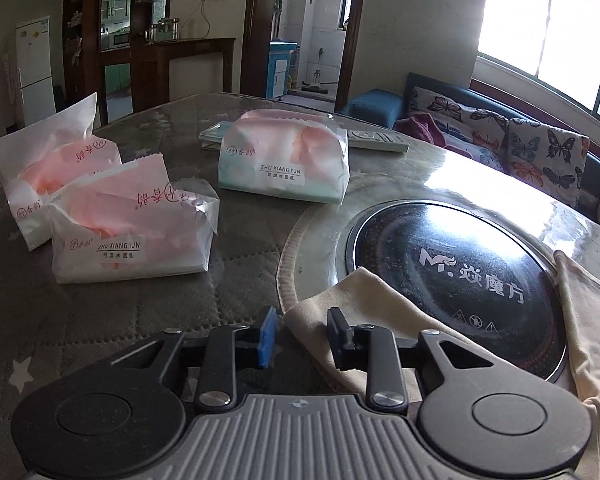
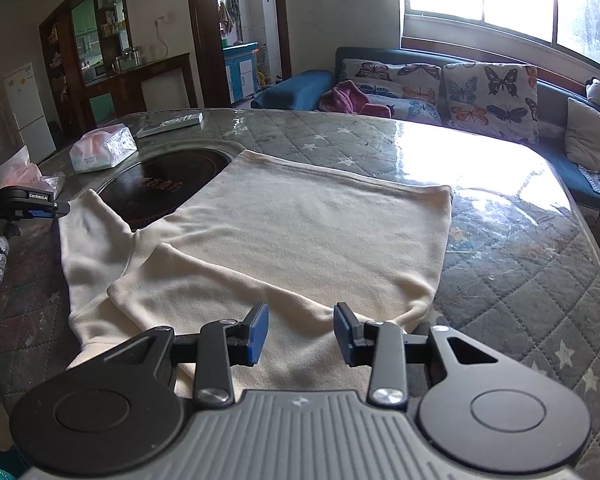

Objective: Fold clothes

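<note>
Bench (image 2: pixel 500 216): a large round top under a quilted cover with stars; it carries everything here and lies below both tools.
Cream garment (image 2: pixel 300 224): it lies spread on the bench, straight ahead of the right tool and running under its fingers. It looks soft, thin and light, so I judge it will sag and slide when lifted. One sleeve is already laid across the body.
Where to hold: I think the sleeve end (image 1: pixel 340 292) and the near hem edge are best, because a pinch in the flat middle would only bunch the cloth.
Black round plate (image 1: pixel 452 276): set in the bench ahead of the left tool, partly covered by the garment.
Tissue packs (image 1: pixel 132 236): three of them, ahead and to the left of the left tool, apart from the garment.
Left tool (image 1: pixel 302 338): wide, holding nothing; the sleeve end lies between its fingers.
Right tool (image 2: pixel 302 334): wide, holding nothing, above the near part of the garment.
Views: only the right wrist view shows the whole garment; only the left wrist view shows all three packs and the sleeve end from close.
</note>
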Available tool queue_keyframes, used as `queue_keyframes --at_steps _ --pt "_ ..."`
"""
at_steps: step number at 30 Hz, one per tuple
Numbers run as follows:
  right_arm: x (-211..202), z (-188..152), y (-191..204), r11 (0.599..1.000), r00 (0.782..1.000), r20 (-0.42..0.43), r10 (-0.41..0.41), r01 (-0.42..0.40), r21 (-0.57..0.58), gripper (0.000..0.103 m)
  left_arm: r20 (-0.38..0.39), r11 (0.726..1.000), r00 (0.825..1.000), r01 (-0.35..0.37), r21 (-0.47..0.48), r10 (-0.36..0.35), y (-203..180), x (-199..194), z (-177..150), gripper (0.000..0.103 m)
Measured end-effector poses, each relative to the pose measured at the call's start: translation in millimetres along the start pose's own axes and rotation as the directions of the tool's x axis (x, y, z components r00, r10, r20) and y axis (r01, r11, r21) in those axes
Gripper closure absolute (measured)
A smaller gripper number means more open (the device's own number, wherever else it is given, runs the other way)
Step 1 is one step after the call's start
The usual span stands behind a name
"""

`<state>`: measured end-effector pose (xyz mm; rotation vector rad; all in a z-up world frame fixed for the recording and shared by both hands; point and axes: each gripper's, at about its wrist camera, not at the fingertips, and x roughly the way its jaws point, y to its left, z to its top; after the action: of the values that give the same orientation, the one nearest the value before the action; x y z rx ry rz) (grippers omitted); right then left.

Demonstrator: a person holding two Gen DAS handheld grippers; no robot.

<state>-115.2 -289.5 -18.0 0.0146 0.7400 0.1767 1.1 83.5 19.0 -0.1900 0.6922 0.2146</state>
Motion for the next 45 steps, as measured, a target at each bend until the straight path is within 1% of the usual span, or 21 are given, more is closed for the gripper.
queue_keyframes --at_steps 1,2,3,6,9,11,13,16,18,20,21,23,29,32,34,36,37,38,41,43,45 --pt "0 0 0 1.000 1.000 0.000 0.000 0.000 0.001 0.067 -0.002 1.000 1.000 0.008 -0.003 -0.008 0 0 0 0.090" --pt "0 0 0 1.000 1.000 0.001 0.001 -0.001 0.001 0.067 -0.001 1.000 1.000 0.016 -0.013 -0.016 1 0 0 0.091" --pt "-1 -1 0 1.000 1.000 0.004 0.000 0.000 0.002 0.067 0.000 0.999 1.000 0.031 -0.029 -0.031 2 -2 1 0.095" --pt "-3 -1 0 1.000 1.000 0.009 0.001 -0.001 0.005 0.067 0.018 0.991 0.993 0.117 -0.072 -0.116 1 -15 7 0.097" --pt "-5 -2 0 1.000 1.000 0.017 0.001 -0.001 0.012 0.067 0.054 0.972 0.972 0.231 -0.053 -0.228 -16 -38 15 0.097" --pt "-7 -3 -2 1.000 1.000 0.023 0.002 -0.002 0.020 0.067 0.068 0.948 0.947 0.317 -0.026 -0.314 -33 -56 20 0.097" --pt "-10 -4 -4 0.999 0.999 0.032 0.000 -0.001 0.032 0.067 0.079 0.914 0.911 0.405 0.018 -0.405 -55 -74 24 0.097" --pt "-15 -6 -7 0.999 0.999 0.046 -0.003 0.001 0.048 0.067 0.058 0.855 0.853 0.514 0.068 -0.518 -88 -95 20 0.097" --pt "-19 -8 -10 0.999 0.998 0.055 -0.006 0.003 0.054 0.067 0.040 0.807 0.808 0.583 0.098 -0.588 -109 -108 17 0.097" --pt "-23 -11 -14 0.998 0.998 0.062 -0.013 0.009 0.065 0.067 0.019 0.752 0.757 0.646 0.127 -0.653 -131 -122 15 0.097" --pt "-24 -13 -16 0.997 0.998 0.064 -0.016 0.012 0.070 0.067 0.003 0.724 0.730 0.676 0.136 -0.683 -142 -127 12 0.097" --pt "-27 -15 -20 0.997 0.997 0.068 -0.022 0.017 0.080 0.067 -0.030 0.674 0.685 0.722 0.157 -0.728 -161 -134 4 0.097" --pt "-33 -25 -30 0.992 0.997 0.073 -0.036 0.027 0.121 0.067 -0.157 0.562 0.593 0.802 0.200 -0.790 -209 -139 -35 0.097" --pt "-34 -25 -33 0.991 0.996 0.075 -0.042 0.033 0.129 0.067 -0.230 0.518 0.552 0.833 0.194 -0.802 -222 -134 -57 0.097" --pt "-35 -26 -35 0.990 0.996 0.076 -0.047 0.036 0.135 0.067 -0.273 0.497 0.539 0.842 0.212 -0.797 -231 -133 -68 0.094" --pt "-36 -26 -37 0.989 0.996 0.077 -0.051 0.040 0.140 0.067 -0.304 0.487 0.540 0.841 0.236 -0.785 -234 -130 -76 0.092" --pt "-36 -27 -38 0.989 0.996 0.077 -0.053 0.042 0.143 0.067 -0.322 0.478 0.533 0.845 0.239 -0.782 -234 -129 -79 0.087" --pt "-37 -27 -39 0.988 0.995 0.078 -0.056 0.044 0.146 0.067 -0.340 0.468 0.525 0.850 0.240 -0.780 -233 -127 -82 0.086" --pt "-37 -27 -41 0.988 0.995 0.079 -0.055 0.043 0.150 0.067 -0.341 0.471 0.536 0.843 0.258 -0.772 -224 -122 -79 0.085" --pt "-36 -25 -40 0.989 0.996 0.079 -0.046 0.034 0.147 0.068 -0.326 0.498 0.565 0.824 0.270 -0.758 -216 -115 -73 0.085" --pt "-32 -22 -36 0.991 0.997 0.071 -0.025 0.015 0.136 0.068 -0.306 0.544 0.608 0.793 0.274 -0.732 -204 -105 -66 0.086"
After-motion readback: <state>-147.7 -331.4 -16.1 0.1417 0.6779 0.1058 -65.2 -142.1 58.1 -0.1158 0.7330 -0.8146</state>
